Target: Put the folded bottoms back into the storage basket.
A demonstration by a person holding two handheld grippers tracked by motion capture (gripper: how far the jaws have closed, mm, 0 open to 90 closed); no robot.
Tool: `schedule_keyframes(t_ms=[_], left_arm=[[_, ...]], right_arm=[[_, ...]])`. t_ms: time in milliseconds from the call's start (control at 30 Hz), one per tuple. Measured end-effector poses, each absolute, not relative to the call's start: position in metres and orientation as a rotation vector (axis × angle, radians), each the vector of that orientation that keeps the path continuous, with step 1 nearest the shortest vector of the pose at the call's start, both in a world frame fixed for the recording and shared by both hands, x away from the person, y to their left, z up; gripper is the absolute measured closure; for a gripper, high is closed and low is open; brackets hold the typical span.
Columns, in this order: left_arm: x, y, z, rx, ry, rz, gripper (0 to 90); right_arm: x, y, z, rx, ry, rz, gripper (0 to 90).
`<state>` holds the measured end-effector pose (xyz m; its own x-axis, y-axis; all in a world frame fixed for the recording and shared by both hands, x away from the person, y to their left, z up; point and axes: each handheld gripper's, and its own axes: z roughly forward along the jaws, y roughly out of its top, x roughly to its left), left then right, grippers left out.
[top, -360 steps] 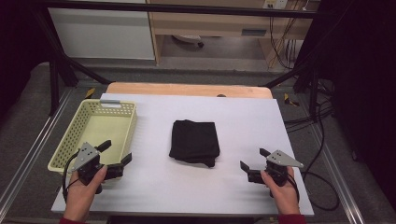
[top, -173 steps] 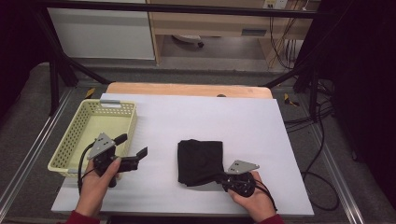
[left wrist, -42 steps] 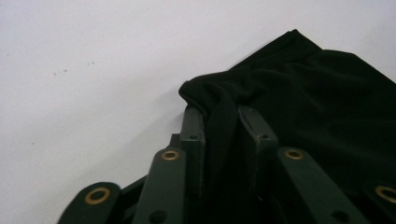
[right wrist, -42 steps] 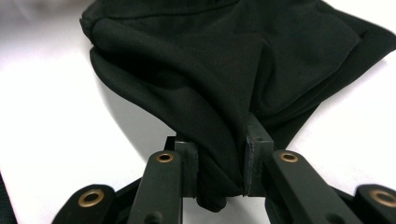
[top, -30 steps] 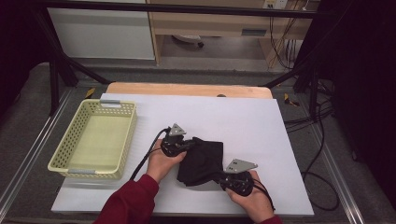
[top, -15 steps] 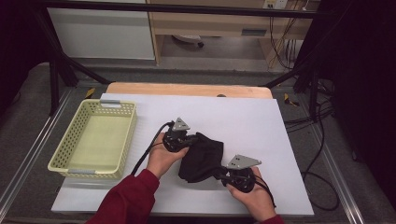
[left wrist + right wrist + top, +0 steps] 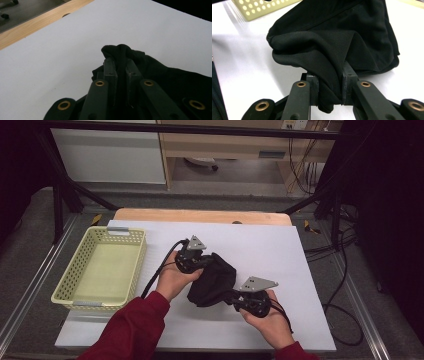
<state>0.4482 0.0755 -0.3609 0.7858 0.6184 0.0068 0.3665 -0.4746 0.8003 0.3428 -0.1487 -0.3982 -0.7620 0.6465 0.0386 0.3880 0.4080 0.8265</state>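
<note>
A black cloth (image 7: pixel 214 280) hangs bunched between my two grippers, lifted off the white table (image 7: pixel 280 255). My left gripper (image 7: pixel 204 262) is shut on the cloth's far left corner; in the left gripper view a knot of the black cloth (image 7: pixel 120 50) sticks out past the jaw tips of the left gripper (image 7: pixel 121 65). My right gripper (image 7: pixel 235 297) is shut on the near right edge. In the right gripper view a fold of the black cloth (image 7: pixel 329 50) is pinched between the pads of the right gripper (image 7: pixel 330 82), the rest sagging beyond.
A pale yellow-green plastic basket (image 7: pixel 127 270) sits at the table's left side, with nothing in it; a corner of the basket (image 7: pixel 262 7) is in the right gripper view. A wooden strip (image 7: pixel 200 215) runs along the far edge. Cables (image 7: pixel 345 310) hang off the right side.
Both grippers have risen with the cloth, which now hangs bunched between them instead of lying flat. The left hand rose more and moved slightly away from me.
</note>
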Motion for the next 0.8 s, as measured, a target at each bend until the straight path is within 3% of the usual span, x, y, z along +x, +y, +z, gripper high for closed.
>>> schedule_keyframes(t_ms=[800], left_arm=[[0.465, 0.088, -0.343, 2.145, 0.732, 0.375, 83.0]], right_arm=[[0.367, -0.130, -0.382, 0.894, 2.460, 1.369, 74.3]])
